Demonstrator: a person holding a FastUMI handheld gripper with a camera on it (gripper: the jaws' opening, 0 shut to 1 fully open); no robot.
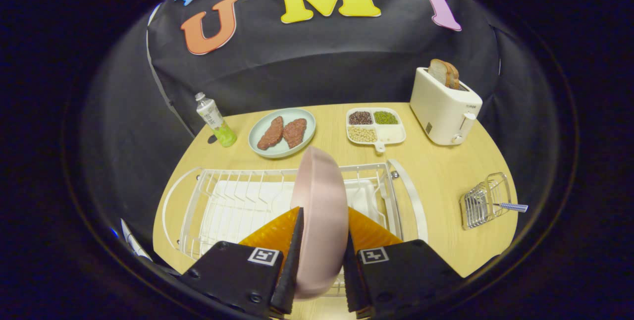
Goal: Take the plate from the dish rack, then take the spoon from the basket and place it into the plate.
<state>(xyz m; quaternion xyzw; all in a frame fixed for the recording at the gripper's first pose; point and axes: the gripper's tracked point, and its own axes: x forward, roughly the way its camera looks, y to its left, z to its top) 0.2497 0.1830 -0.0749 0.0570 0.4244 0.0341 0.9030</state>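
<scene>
A pink plate (321,211) stands on edge between my fingers, and my gripper (323,240) is shut on it, one finger pressing each face. The plate hangs over the white wire dish rack (233,201) that lies just beyond the fingers on the wooden table. A small wire basket (484,201) sits off to the right of the rack, with the spoon's blue-and-white checked handle (512,206) sticking out of it to the right. The spoon's bowl is hidden inside the basket.
Beyond the rack stand a drink bottle (215,119), a pale green plate with two meat patties (282,133), a divided tray of beans and grains (375,126), and a white toaster with bread (445,104). Bare table (441,161) lies between rack and basket.
</scene>
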